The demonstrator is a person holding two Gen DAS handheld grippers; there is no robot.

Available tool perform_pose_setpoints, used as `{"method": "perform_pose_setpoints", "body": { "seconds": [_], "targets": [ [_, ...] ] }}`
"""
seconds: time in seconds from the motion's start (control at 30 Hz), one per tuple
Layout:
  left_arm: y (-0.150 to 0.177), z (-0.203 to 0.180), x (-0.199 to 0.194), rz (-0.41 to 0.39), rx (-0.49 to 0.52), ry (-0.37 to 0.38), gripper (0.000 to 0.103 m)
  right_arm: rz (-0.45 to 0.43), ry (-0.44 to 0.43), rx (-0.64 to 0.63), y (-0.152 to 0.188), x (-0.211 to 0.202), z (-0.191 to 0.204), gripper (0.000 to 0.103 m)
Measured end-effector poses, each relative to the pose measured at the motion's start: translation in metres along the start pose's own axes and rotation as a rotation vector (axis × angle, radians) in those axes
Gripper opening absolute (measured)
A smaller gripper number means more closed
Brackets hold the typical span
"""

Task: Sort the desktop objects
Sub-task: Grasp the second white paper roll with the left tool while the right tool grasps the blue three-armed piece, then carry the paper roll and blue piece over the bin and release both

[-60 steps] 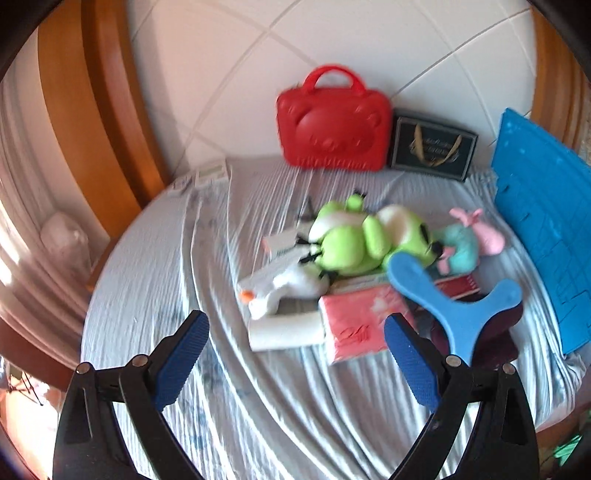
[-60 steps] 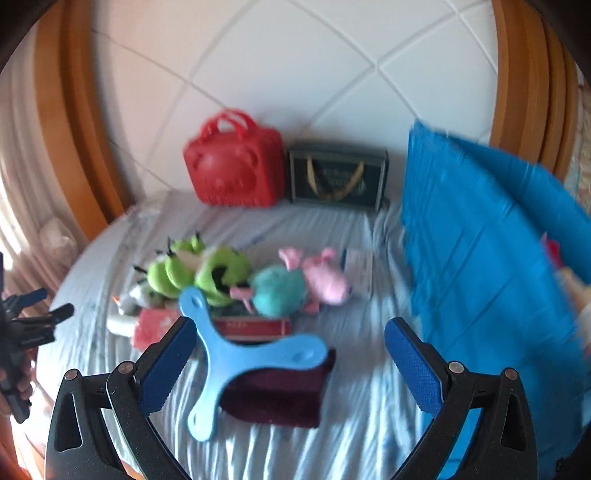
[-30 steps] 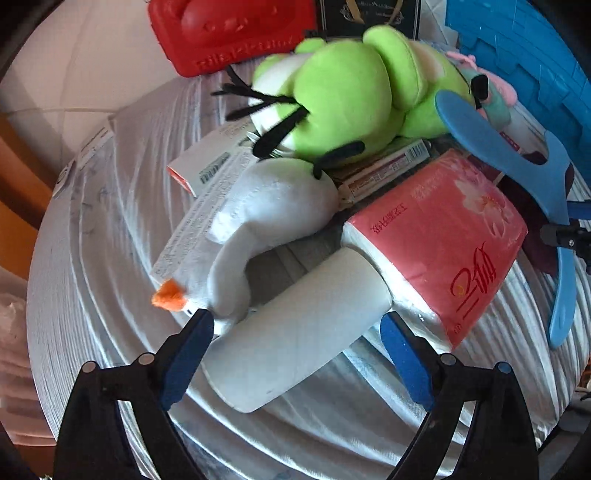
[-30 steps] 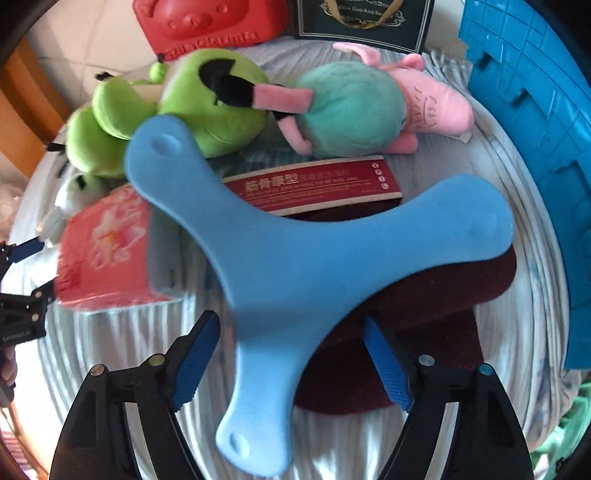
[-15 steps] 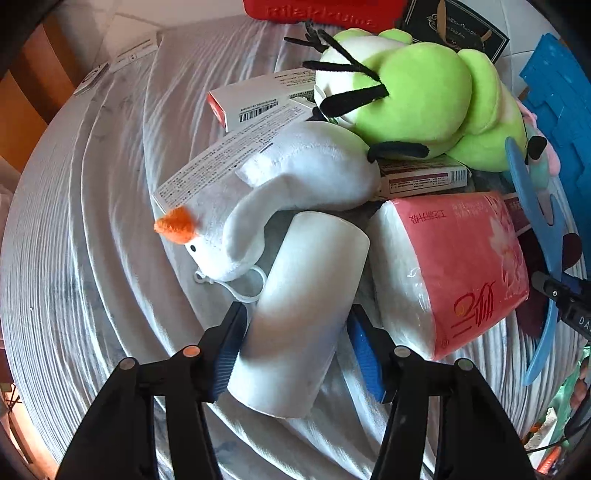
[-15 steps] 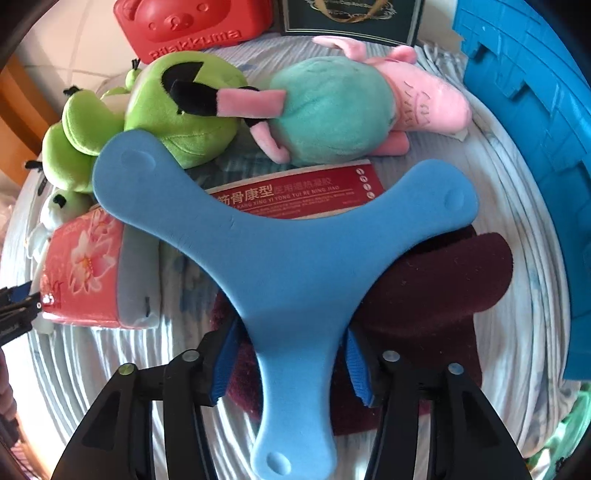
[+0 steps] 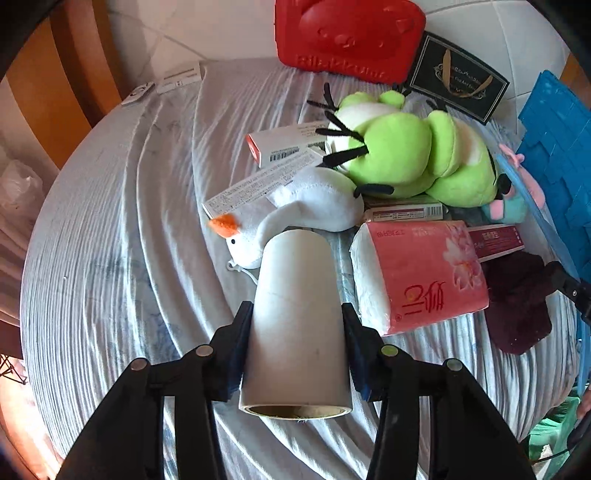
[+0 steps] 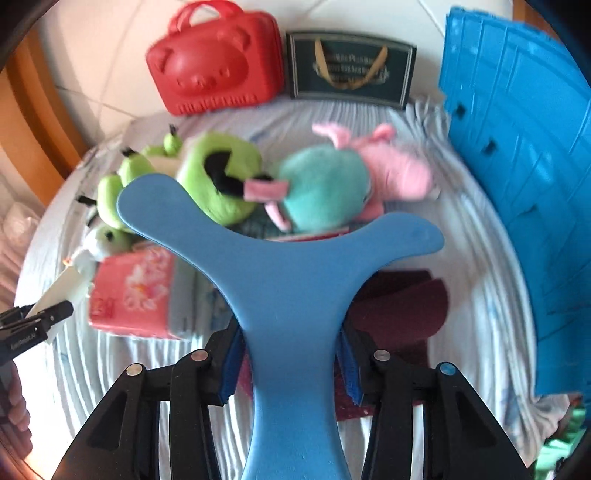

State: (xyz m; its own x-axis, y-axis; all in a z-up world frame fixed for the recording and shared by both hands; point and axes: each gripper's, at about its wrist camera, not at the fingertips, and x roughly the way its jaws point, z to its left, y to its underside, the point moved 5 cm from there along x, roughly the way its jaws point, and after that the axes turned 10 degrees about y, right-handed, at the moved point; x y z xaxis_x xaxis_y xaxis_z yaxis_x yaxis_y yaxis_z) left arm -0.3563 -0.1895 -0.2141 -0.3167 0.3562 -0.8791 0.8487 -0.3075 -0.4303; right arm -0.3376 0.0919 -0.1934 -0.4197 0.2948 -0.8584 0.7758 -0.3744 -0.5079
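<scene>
Both claws have just closed on their loads: the left gripper (image 7: 297, 332) clamps a white roll (image 7: 297, 317), the right gripper (image 8: 288, 354) a blue boomerang (image 8: 280, 266), each nearest its camera above the grey cloth (image 7: 110, 258). Beyond the roll lie a tissue pack (image 7: 417, 273) and plush toys (image 7: 399, 166); farther, a red case (image 7: 347, 37) against the tiled wall (image 7: 207, 29).
</scene>
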Motion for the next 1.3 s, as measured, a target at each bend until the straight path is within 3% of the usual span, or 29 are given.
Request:
{"method": "perform_pose_setpoints", "body": {
  "seconds": [0.27, 0.6, 0.93, 1.13, 1.3],
  "targets": [
    [-0.019, -0.016, -0.051, -0.155, 0.008, -0.004, 0.046, -0.117, -0.014, -0.016, 0.002, -0.044, -0.022, 0.044],
    [-0.037, -0.099, -0.117, -0.332, 0.096, 0.025, 0.045, -0.329, 0.019, -0.034, -0.034, -0.133, -0.065, 0.044],
    [-0.066, -0.253, -0.164, -0.480, 0.272, 0.145, 0.045, -0.502, 0.083, 0.019, -0.066, -0.230, -0.181, 0.044],
    [-0.084, -0.365, -0.187, -0.542, 0.353, 0.234, 0.045, -0.542, 0.195, 0.068, -0.079, -0.266, -0.278, 0.044],
    [-0.091, -0.459, -0.192, -0.540, 0.412, 0.309, 0.045, -0.520, 0.257, 0.081, -0.078, -0.267, -0.351, 0.044]
  ]
}}
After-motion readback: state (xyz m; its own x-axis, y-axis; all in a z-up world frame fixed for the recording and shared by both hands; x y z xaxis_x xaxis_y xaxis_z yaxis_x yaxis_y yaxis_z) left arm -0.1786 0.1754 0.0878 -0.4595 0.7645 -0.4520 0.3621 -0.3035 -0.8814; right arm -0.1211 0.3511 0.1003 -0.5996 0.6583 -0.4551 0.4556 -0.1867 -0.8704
